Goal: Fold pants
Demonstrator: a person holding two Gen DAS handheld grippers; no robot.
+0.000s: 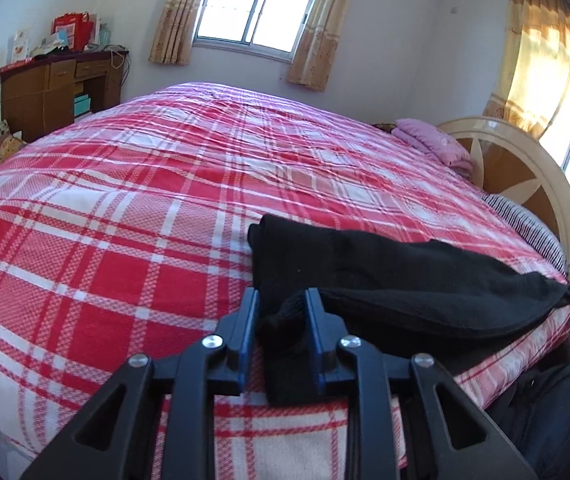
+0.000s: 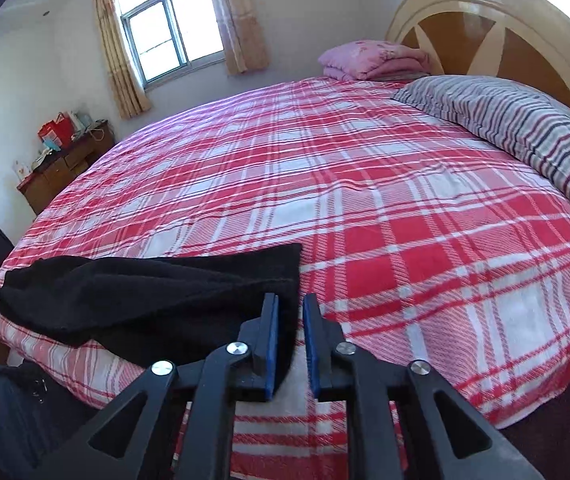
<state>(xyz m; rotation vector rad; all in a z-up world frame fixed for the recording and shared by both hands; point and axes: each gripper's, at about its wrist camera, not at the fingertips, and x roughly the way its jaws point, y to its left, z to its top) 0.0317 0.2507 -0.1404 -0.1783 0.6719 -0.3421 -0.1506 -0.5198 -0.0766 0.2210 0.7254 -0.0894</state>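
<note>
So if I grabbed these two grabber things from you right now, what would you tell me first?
Left gripper: fingers apart, straddling one end of the black pants, not clamped.
Right gripper: fingers apart at the other end, cloth edge between them, not clamped.
Pants lie along the near edge of the plaid bed, bunched lengthwise, apparently doubled already.
Left to do: close both on the cloth, fold it shorter, smooth it flat.

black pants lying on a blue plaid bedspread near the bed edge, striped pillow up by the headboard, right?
Not quite: the bedspread is red and white plaid, not blue, as the right wrist view shows. The black pants do lie near the bed edge, and the striped pillow is by the headboard.
</note>
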